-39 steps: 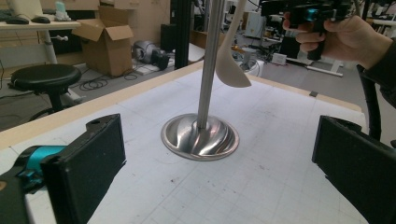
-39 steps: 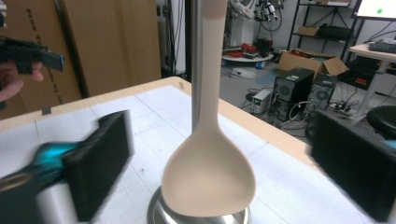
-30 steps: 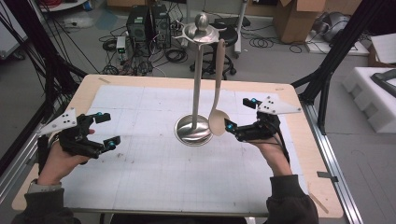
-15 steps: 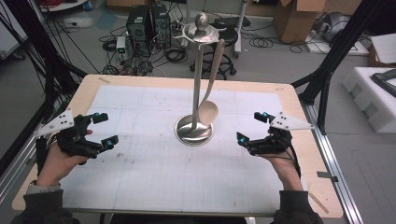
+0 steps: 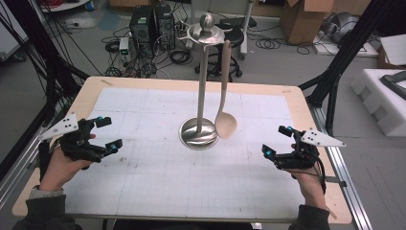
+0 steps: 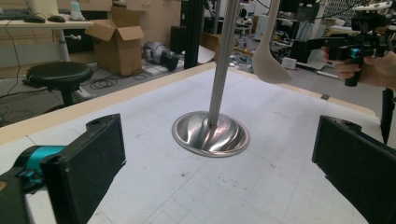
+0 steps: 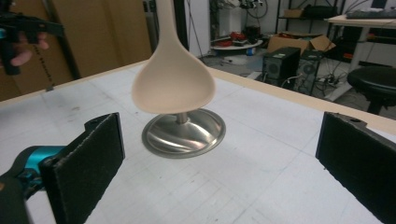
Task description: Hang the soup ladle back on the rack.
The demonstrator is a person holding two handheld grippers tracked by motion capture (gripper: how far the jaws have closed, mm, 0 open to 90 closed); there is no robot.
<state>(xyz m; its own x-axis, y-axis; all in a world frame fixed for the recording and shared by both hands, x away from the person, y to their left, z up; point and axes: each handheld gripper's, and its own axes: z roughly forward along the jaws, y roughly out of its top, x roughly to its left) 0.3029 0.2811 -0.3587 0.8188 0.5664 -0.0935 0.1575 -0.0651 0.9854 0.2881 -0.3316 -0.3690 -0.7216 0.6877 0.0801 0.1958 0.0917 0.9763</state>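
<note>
So the right gripper (image 5: 280, 143) has backed off from the spoon since a second ago: it was right at the bowl, now it's well clear toward the right edge of the table, and the spoon hangs by itself. Going left to right: the left gripper (image 5: 103, 132) sits near the left edge of the white grid mat (image 5: 143, 191), jaws spread wide with nothing between them, basically where it was before. In the middle is the steel utensil stand (image 5: 201, 86), round base flat on the mat, tall post going up to a capped rack at the top. The beige spoon (image 5: 225, 110) hangs from that rack just right of the post, long axis pretty much vertical, handle up at the hook, bowl pointing down and hovering just above the base's right rim; can't tell if it touches. Then the right gripper, jaws also wide apart and empty, aimed back at the spoon. What could go wrong, I'd guess: the spoon is only hooked on, so a bump to the post or a sloppy reach could set it swinging or knock it off the rack.
</note>
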